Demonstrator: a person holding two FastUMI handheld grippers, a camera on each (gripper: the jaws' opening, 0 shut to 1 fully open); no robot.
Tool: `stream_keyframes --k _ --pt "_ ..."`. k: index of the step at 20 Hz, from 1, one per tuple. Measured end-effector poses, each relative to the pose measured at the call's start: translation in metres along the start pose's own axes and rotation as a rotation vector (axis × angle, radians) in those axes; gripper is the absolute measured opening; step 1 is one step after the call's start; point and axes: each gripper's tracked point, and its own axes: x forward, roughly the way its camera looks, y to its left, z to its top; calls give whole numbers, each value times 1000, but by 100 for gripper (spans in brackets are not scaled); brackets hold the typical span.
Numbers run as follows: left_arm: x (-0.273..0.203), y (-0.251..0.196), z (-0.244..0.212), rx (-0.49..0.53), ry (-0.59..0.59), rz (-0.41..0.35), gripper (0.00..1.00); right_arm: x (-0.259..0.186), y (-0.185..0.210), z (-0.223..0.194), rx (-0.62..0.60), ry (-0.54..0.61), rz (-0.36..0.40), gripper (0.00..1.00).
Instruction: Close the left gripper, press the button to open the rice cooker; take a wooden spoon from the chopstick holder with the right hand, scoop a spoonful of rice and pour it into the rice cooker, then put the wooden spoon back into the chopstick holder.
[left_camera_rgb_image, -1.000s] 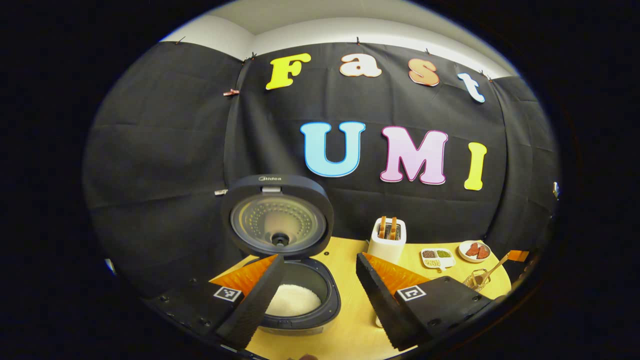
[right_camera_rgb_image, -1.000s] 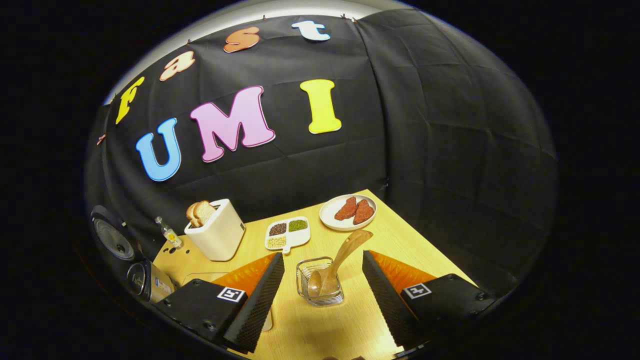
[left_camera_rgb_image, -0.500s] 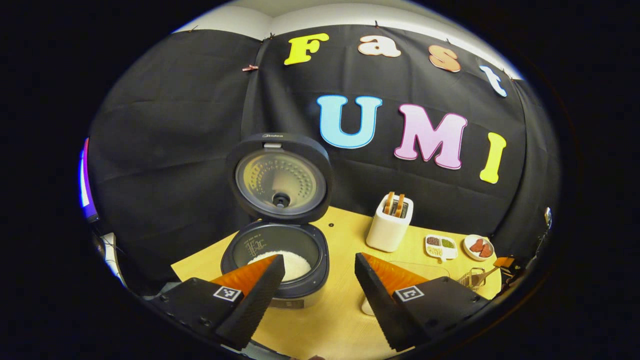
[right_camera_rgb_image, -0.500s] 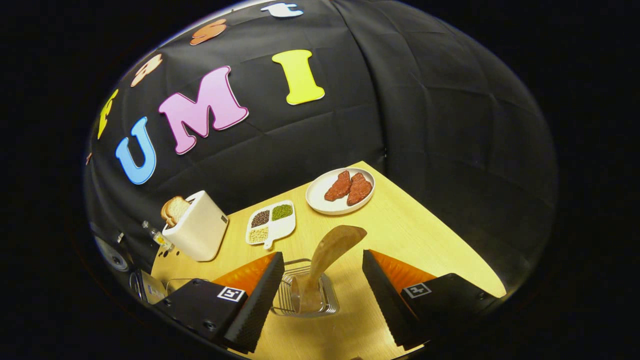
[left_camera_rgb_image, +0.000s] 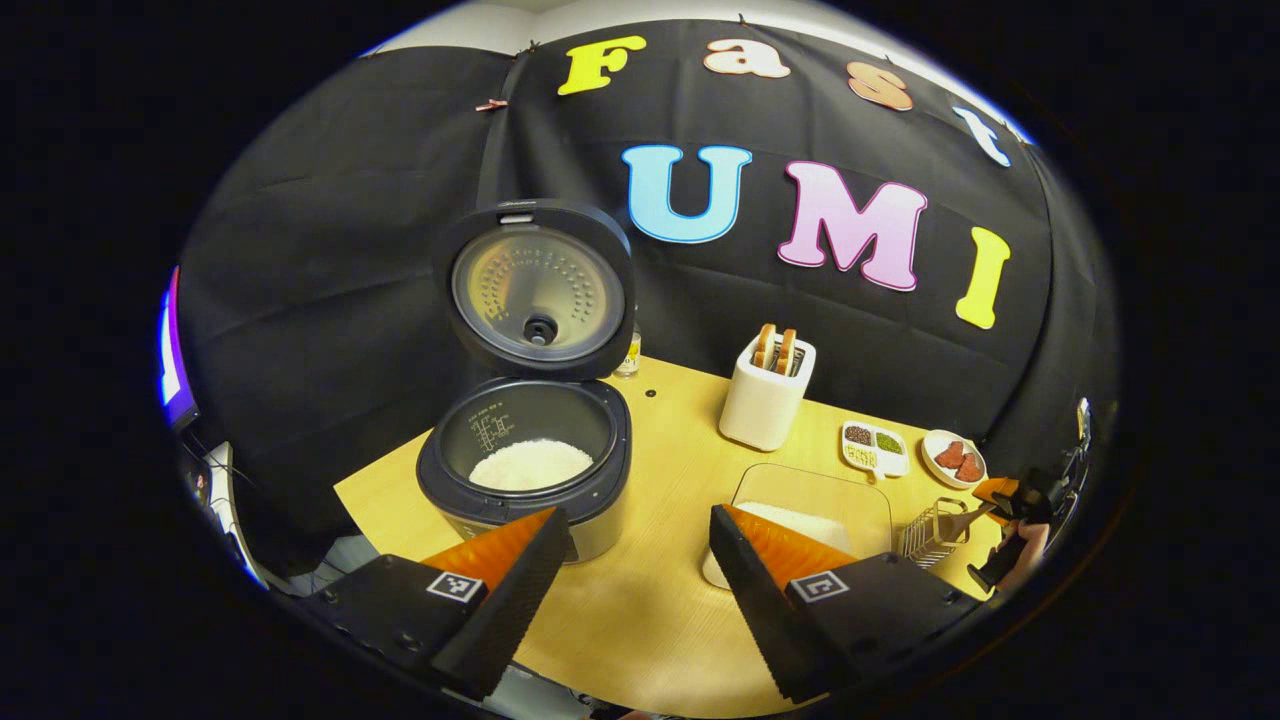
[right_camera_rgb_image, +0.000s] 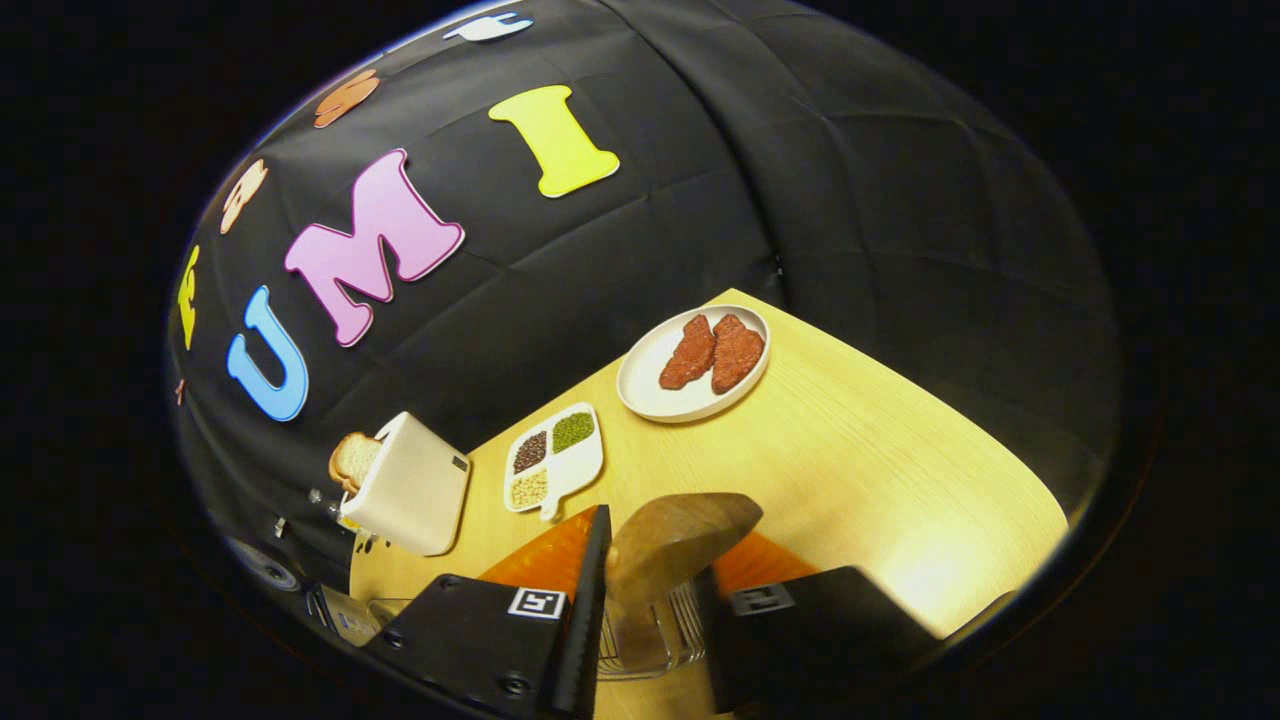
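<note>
Wooden spoon's broad tan handle (right_camera_rgb_image: 680, 535) sits between our right gripper (right_camera_rgb_image: 648, 610), closed on it over the wire chopstick holder (right_camera_rgb_image: 640, 640); we lift straight up. Left gripper (left_camera_rgb_image: 640, 590) open.

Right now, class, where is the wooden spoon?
In the right gripper view the spoon stands in the holder, clamped between the right gripper fingers.
</note>
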Motion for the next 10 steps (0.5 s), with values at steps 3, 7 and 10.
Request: stream_keyframes --k 3,7,10 --pt "-2 -2 -5 -8 1 -2 96 -8 9 -3 4 22 21 25" --pt "-4 3 -11 -33 4 -8 96 -21 17 6 -27 -2 45 19" --pt "-7 9 -10 -51 -5 -18 96 -38 27 23 -31 -45 61 19"
